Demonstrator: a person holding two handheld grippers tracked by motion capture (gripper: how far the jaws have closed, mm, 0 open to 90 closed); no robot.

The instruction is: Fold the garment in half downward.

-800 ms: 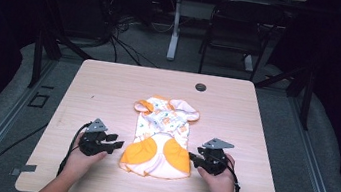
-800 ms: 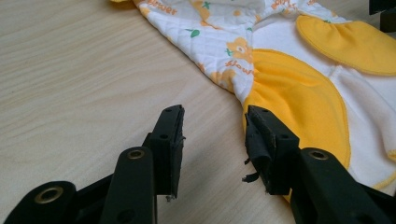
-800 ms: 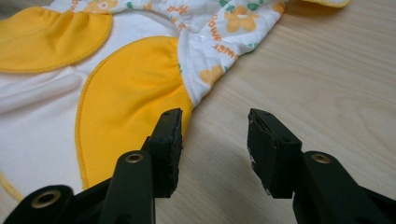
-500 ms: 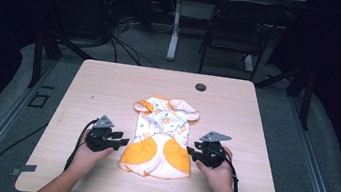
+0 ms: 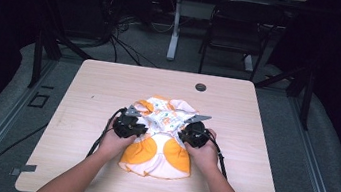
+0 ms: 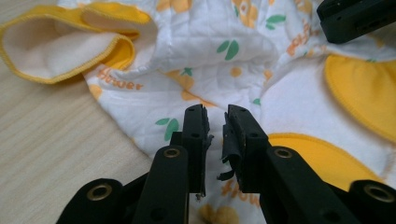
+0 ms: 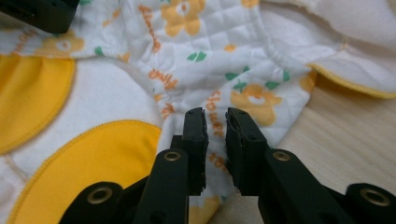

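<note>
- A white and orange garment (image 5: 160,137) is seen lying at the centre of the table (image 5: 83,89).
- The left gripper (image 6: 215,122) is held over the garment's left side, jaws narrowly parted, nothing gripped.
- The right gripper (image 7: 215,123) is held over its right side, jaws likewise narrow, empty.

— What sits on the wooden surface (image 5: 89,84) itself?
— A small dark round grommet (image 5: 201,87) near its far edge.
— And past that edge?
— A black chair (image 5: 232,39) and tangled cables (image 5: 116,38) on the floor.
</note>
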